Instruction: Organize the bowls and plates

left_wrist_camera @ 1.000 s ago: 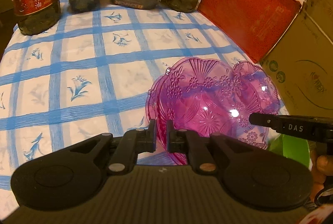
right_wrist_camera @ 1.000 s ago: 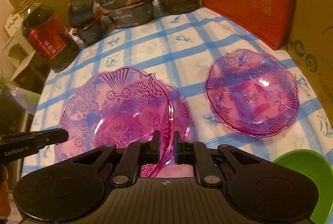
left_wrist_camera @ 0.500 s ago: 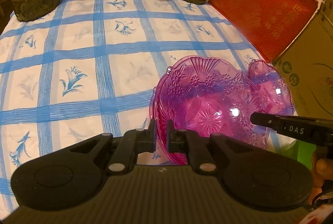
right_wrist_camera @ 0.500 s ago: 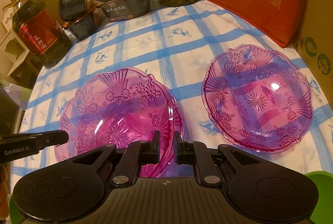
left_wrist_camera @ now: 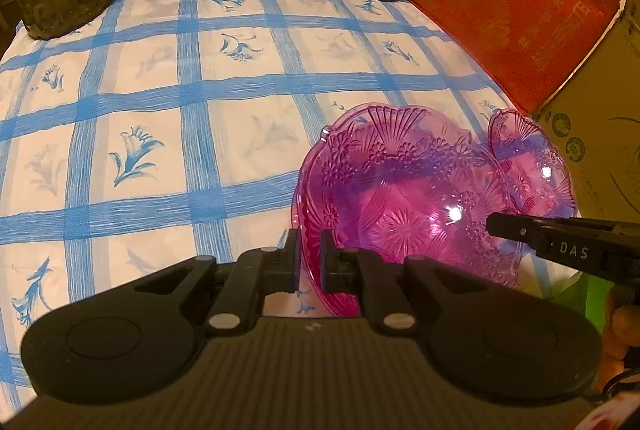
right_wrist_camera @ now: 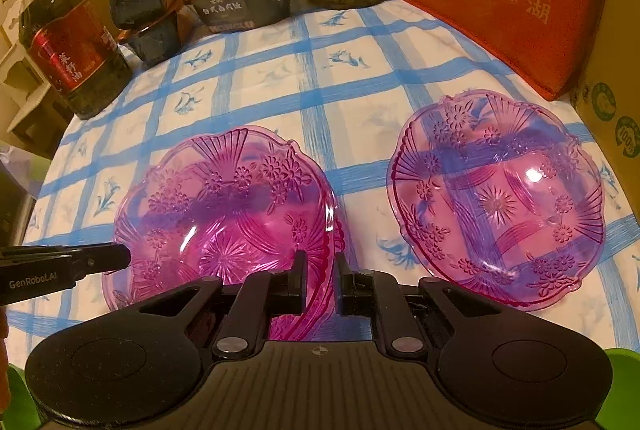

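Since a moment ago, both claws have been coming down, and the pink plate they carry is now sitting low on a second pink plate under it. The left claw (left_wrist_camera: 309, 258) is clamped on the near rim of the top pink plate (left_wrist_camera: 400, 198), and the right claw (right_wrist_camera: 322, 280) is pinching the rim on its own side. The other pink plate (right_wrist_camera: 496, 198) is lying alone, ahead and to the right of the right claw, on the checked worktop (left_wrist_camera: 160, 110). I think the slippery plastic could be sliding off crooked if one claw is letting go first. A tug could also be dragging the lower plate toward the worktop edge.
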A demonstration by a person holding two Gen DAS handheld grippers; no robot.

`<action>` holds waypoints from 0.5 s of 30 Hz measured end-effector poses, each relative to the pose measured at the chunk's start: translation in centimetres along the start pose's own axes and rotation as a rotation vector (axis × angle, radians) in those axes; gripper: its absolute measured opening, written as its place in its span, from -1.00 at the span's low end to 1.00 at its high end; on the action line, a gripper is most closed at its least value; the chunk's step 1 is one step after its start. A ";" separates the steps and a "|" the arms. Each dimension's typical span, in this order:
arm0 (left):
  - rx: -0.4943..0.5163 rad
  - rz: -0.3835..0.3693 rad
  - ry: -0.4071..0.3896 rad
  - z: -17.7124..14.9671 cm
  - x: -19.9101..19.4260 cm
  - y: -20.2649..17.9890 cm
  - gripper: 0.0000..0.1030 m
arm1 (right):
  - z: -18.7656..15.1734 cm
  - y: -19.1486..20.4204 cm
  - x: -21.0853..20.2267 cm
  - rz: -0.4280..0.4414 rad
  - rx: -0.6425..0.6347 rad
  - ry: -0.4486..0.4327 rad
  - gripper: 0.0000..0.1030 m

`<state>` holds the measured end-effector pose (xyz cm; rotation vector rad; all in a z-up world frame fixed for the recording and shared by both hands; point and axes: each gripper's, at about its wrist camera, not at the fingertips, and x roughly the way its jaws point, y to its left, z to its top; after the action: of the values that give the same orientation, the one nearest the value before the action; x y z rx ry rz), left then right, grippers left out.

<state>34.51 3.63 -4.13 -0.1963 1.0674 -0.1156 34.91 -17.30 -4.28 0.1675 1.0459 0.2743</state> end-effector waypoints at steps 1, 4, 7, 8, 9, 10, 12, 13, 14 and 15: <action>-0.001 -0.001 0.002 0.0 0.1 0.0 -0.85 | 0.0 0.0 0.1 -0.001 0.000 0.000 -0.76; 0.006 0.019 -0.006 0.1 0.2 -0.2 -0.84 | 0.0 -0.2 0.3 -0.003 0.005 -0.002 -0.76; 0.000 0.023 -0.024 0.1 0.0 -0.1 -0.43 | 0.1 -0.5 0.3 0.008 0.017 -0.012 -0.42; 0.004 0.021 -0.030 0.1 -0.2 -0.1 -0.43 | 0.1 -0.7 0.1 0.012 0.029 -0.023 -0.21; 0.010 0.021 -0.037 0.1 -0.5 -0.2 -0.43 | 0.1 -0.8 -0.1 0.022 0.037 -0.033 -0.17; 0.014 0.020 -0.042 0.1 -0.7 -0.3 -0.43 | 0.1 -0.9 -0.4 0.027 0.042 -0.042 -0.16; 0.009 0.013 -0.049 0.0 -1.1 -0.4 -0.43 | 0.2 -1.0 -0.8 0.023 0.047 -0.043 -0.16; 0.006 0.010 -0.052 -0.1 -1.4 -0.4 -0.43 | 0.1 -1.0 -0.9 0.023 0.051 -0.041 -0.16; 0.004 0.008 -0.056 -0.2 -1.6 -0.5 -0.43 | 0.0 -1.0 -1.1 0.023 0.055 -0.041 -0.16; 0.005 0.005 -0.059 -0.3 -1.9 -0.6 -0.43 | -0.1 -1.0 -1.3 0.021 0.057 -0.041 -0.16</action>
<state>33.37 3.36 -2.49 -0.1910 1.0083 -0.1072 34.38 -18.61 -3.51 0.2348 1.0120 0.2591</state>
